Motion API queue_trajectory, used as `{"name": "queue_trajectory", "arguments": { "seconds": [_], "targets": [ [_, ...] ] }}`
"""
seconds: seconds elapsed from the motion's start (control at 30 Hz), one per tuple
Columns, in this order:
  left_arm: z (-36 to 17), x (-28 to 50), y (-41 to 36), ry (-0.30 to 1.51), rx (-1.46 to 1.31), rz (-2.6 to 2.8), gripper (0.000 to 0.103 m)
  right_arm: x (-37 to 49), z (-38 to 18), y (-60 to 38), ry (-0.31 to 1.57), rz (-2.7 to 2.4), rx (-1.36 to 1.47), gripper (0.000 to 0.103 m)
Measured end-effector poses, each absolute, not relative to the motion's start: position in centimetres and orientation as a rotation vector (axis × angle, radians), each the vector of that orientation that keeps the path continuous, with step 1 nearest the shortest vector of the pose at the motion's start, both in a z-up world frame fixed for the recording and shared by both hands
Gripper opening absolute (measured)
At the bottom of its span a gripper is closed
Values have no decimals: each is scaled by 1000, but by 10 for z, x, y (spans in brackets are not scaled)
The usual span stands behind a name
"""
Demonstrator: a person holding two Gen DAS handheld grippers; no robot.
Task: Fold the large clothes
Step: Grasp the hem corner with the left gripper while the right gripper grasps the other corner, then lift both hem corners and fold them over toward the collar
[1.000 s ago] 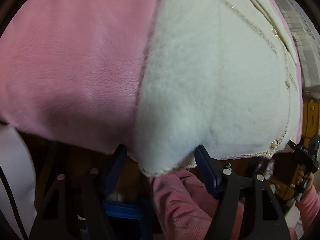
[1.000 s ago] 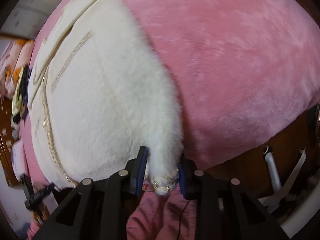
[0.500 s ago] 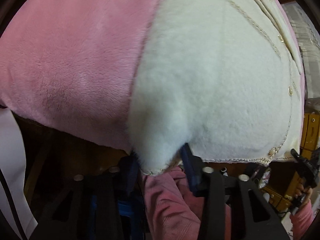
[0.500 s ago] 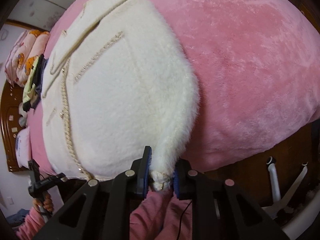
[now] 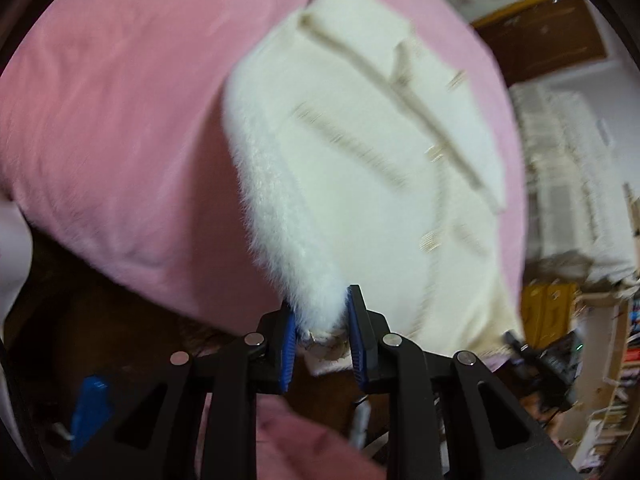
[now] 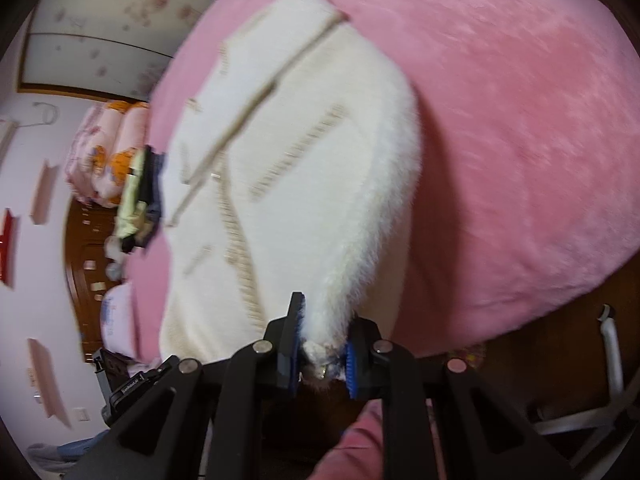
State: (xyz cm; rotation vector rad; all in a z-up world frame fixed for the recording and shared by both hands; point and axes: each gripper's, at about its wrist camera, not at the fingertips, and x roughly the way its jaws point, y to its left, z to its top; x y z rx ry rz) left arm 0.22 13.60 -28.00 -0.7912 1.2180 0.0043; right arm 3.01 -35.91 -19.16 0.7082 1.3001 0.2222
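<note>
A cream fuzzy jacket [image 5: 360,160] with gold trim and buttons lies front-up on the pink blanket [image 5: 120,120] of a bed. In the left wrist view its near fluffy corner rises off the blanket between the blue pads of my left gripper [image 5: 320,308]. The jaws are closing and the pads press on the fabric. In the right wrist view the jacket [image 6: 288,160] is drawn up at its other near corner, and my right gripper [image 6: 326,316] is shut on that fluffy end. The blanket [image 6: 520,120] stretches away to the right.
A stack of folded clothes [image 6: 140,200] sits on the bed's far left side. White chair legs [image 6: 608,360] stand by the bed's near edge. A person's pink sleeve [image 5: 312,440] is below the grippers. White bedding [image 5: 568,180] and shelves lie to the right.
The left jaws have come together on the jacket's corner. Both grippers have risen and tilted, lifting the near corners; more of the jacket and the room now shows.
</note>
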Motion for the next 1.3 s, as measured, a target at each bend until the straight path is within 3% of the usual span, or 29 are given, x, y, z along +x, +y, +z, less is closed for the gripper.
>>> {"name": "queue_trajectory", "arguments": {
  "seconds": [0.27,0.6,1.0,1.3],
  "targets": [
    [-193,37,140,912,-930,75,18,66,-134,-331,1131,391,778,16],
    [-137,117,181,721,-982,-11,13,134,-77,-337,895,402,919,15],
    [-129,239,235,670,-1037,-45,12,221,-32,-341,718,295,899,15],
    [-147,314,250,609,-1035,41,12,308,-53,-355,682,231,892,15]
  ]
}}
